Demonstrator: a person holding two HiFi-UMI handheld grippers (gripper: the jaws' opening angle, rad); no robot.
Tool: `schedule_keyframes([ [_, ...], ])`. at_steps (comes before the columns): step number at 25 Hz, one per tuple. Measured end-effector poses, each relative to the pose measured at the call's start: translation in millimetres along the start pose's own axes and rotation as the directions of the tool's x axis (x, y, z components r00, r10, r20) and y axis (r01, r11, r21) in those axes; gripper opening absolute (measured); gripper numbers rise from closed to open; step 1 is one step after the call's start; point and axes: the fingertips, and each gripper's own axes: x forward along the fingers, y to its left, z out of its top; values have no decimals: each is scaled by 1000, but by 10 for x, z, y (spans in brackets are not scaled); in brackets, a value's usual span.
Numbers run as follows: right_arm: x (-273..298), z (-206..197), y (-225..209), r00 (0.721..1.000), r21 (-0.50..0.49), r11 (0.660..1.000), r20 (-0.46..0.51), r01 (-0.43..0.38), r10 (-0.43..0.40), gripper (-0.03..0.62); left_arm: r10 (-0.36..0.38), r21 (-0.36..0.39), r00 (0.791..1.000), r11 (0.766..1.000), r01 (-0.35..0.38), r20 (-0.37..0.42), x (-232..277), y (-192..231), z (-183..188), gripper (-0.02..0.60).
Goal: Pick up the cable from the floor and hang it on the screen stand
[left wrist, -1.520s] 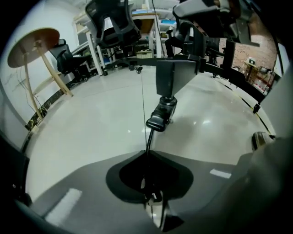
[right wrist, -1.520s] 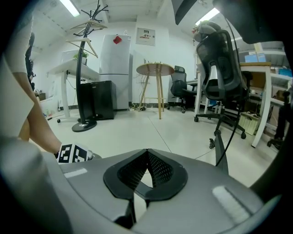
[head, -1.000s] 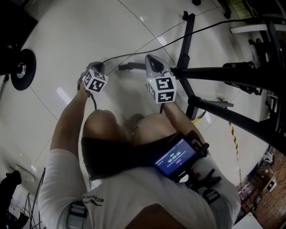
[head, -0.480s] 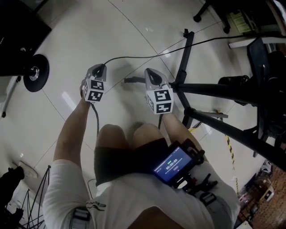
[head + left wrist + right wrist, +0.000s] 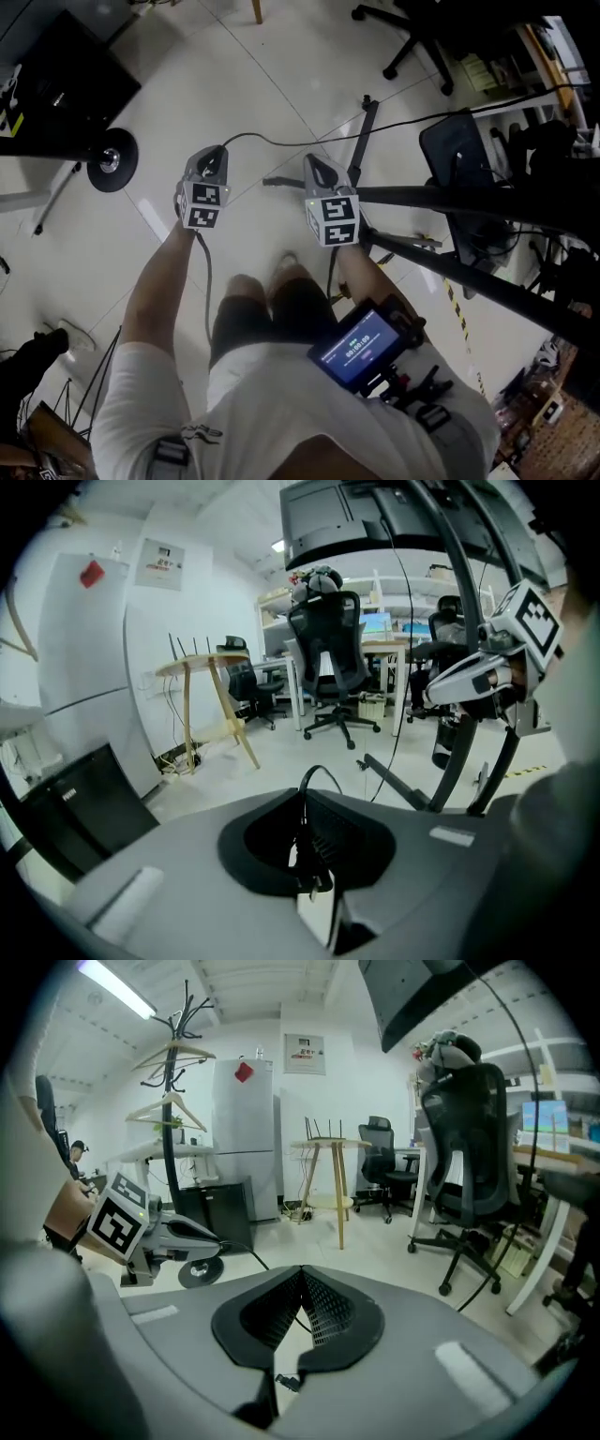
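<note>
Left gripper view shows the left claw [image 5: 304, 803] clamped on the cable [image 5: 322, 768].

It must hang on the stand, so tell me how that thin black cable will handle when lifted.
The cable looks floppy: it curls in a loose loop out of the left tongs. Probably light, since a narrow pinch carries it. Its long run toward the screen stand will likely sag and swing.

Bright ceiling strip light [image 5: 117, 986], glare streaks on glossy floor [image 5: 234, 84], fisheye-warped dark edges
</note>
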Motion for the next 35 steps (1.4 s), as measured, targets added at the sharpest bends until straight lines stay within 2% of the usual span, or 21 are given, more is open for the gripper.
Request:
schedule_keyframes([
  [9,-1347,2071,226,993,-44,999,118,-6,11,14,36,28,988,999,-41,148,-1702,184,2216,25],
  [13,-1933,2949,290,977,-80,997,215,16,2,14,40,62,967,996,-58,253,-2417,200,3144,25],
  [16,-2357,3464,302,958,-117,993,286,30,5,14,43,81,945,994,-73,324,-2896,129,3722,25],
  [23,-2869,4229,491,931,-189,980,365,65,9,15,11,102,900,993,-61,436,-3619,190,4576,25],
  [27,-3217,4260,575,915,-229,970,403,83,16,15,-36,138,870,990,-37,492,-4031,-30,4868,25],
  [31,-3285,4415,670,894,-259,962,447,89,38,26,-80,158,842,987,-6,533,-4197,-41,5097,25],
  [35,-3282,4465,672,893,-274,957,449,96,38,46,-115,178,818,984,16,564,-4283,-97,5267,25],
])
